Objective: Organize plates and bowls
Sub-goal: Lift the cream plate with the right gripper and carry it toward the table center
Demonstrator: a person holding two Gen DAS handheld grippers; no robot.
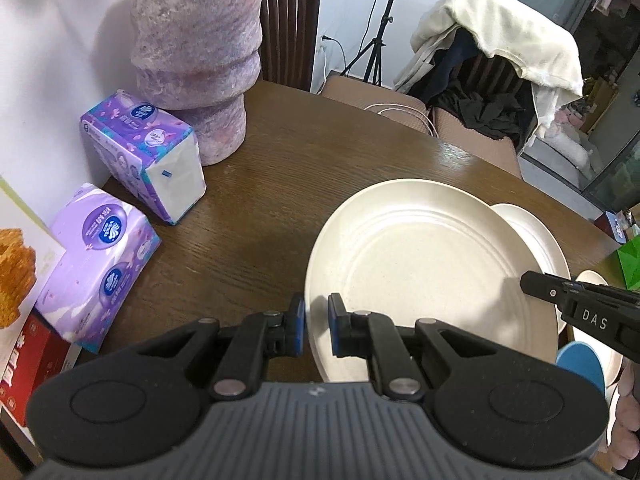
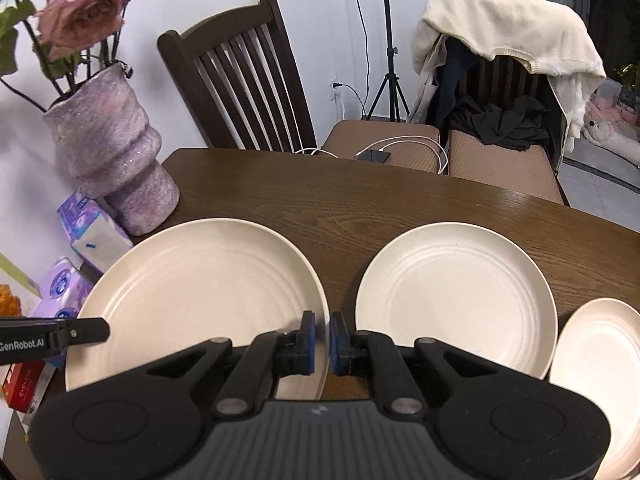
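Plate [image 2: 192,300], large and cream, gripped at both rims: left tongs [image 1: 317,330] pinching its left edge, right tongs [image 2: 322,342] clamped on its right edge, held above brown worktop [image 2: 340,200]. Second plate [image 2: 452,300] just beside, flat on worktop; smaller plate [image 2: 600,360] further right; purple vase [image 2: 112,160] behind

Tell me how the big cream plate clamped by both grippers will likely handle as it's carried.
The large cream plate, pinched at opposite rims by the left gripper and right gripper, shows no sag: probably stiff. Its speckled matte finish suggests something light, not slippery. Thin rim holds might pivot.
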